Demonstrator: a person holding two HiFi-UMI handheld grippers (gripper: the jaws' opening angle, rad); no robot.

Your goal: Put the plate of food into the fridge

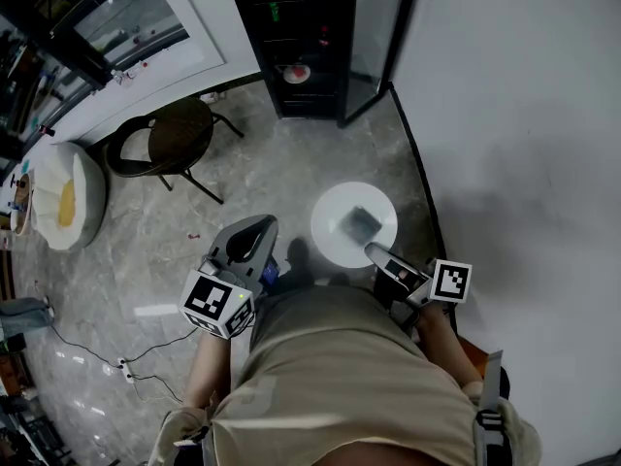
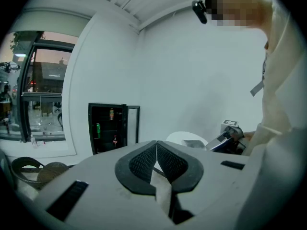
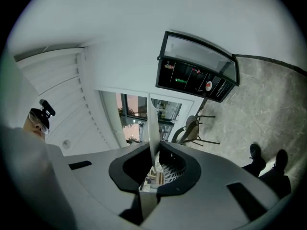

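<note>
A white round plate (image 1: 335,223) with a grey blurred piece of food (image 1: 362,222) on it hangs over the floor in front of me. My right gripper (image 1: 375,252) is shut on its near rim. In the right gripper view the plate (image 3: 152,128) shows edge-on as a thin white blade between the jaws of the right gripper (image 3: 154,169). The black fridge (image 1: 301,47) stands ahead against the wall, its glass door (image 1: 374,37) swung open. My left gripper (image 1: 254,233) is held left of the plate, and its pads (image 2: 144,163) meet with nothing between them.
Cans and a small red-and-white dish (image 1: 296,73) sit on the fridge shelves. A dark round chair (image 1: 170,139) and a white cushion seat (image 1: 68,197) stand to the left. Cables (image 1: 126,362) trail on the marble floor. A white wall (image 1: 524,144) runs along the right.
</note>
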